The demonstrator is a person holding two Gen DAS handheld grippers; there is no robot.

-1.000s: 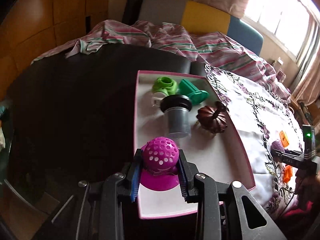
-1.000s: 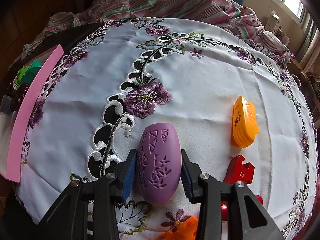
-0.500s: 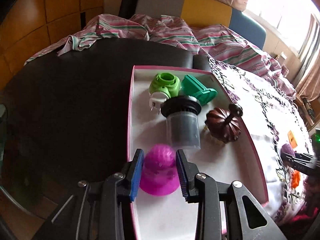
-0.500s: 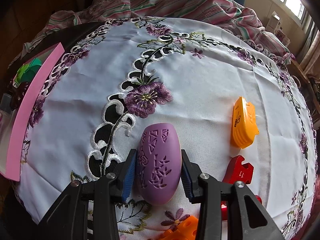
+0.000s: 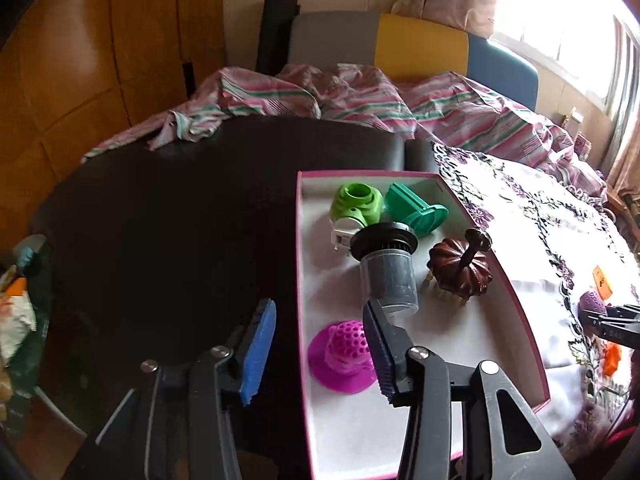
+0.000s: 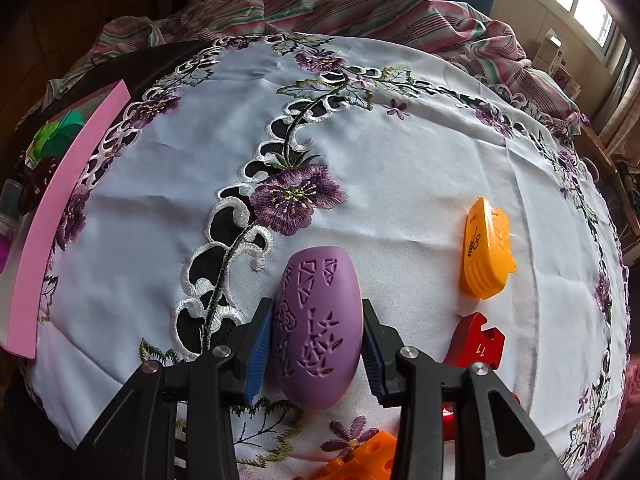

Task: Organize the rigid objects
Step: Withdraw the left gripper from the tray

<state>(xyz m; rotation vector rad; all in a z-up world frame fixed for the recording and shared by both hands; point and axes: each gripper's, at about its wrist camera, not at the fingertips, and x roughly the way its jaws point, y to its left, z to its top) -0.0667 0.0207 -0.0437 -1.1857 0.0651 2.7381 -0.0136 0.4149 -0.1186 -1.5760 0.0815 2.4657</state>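
Note:
A magenta perforated dome on a round base [image 5: 344, 356] lies in the white, pink-rimmed tray [image 5: 298, 280], near its left wall. My left gripper [image 5: 318, 312] hangs over it with its jaws opening, and neither pad touches it. One finger is over the dark table and the other is in front of the dome. In the right wrist view my right gripper [image 6: 316, 308] is shut on a purple egg-shaped object [image 6: 318, 340] with carved patterns, resting on the embroidered cloth [image 6: 400, 160].
Further back in the tray are a light green round piece [image 5: 356, 202], a teal piece [image 5: 416, 208], a grey cylinder with a black cap [image 5: 390, 276] and a brown pumpkin-shaped brush [image 5: 460, 272]. An orange clip [image 6: 486, 256], a red puzzle piece [image 6: 476, 344] and an orange block [image 6: 360, 460] lie beside the right gripper.
The left gripper has let go of the magenta dome, spread its jaws and shifted left. The dome now rests in the tray. The right gripper has not moved.

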